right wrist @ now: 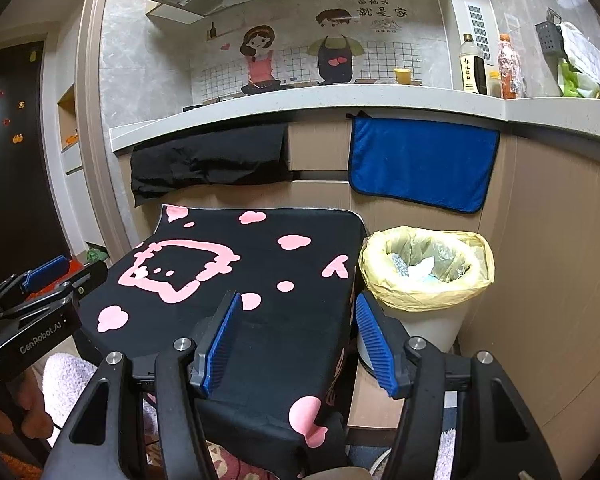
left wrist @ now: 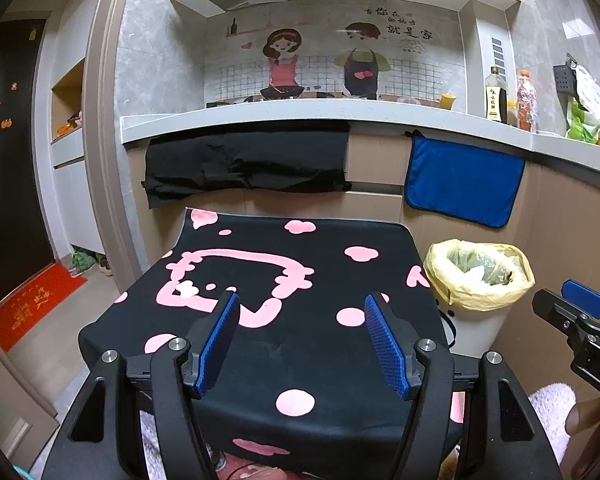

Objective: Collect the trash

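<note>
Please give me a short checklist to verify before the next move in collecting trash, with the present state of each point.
1. Left gripper open with nothing between the pads: ok.
2. Right gripper open with nothing between the pads: ok.
3. Trash bin open at the top, yellow bag folded over its rim: ok.
4. Room left in the bin: ok, it already holds some waste but is not full.
5. Trash to pick up on the black and pink cloth: not ok, none shows.
6. Trash on the floor: cannot tell, mostly hidden.
</note>
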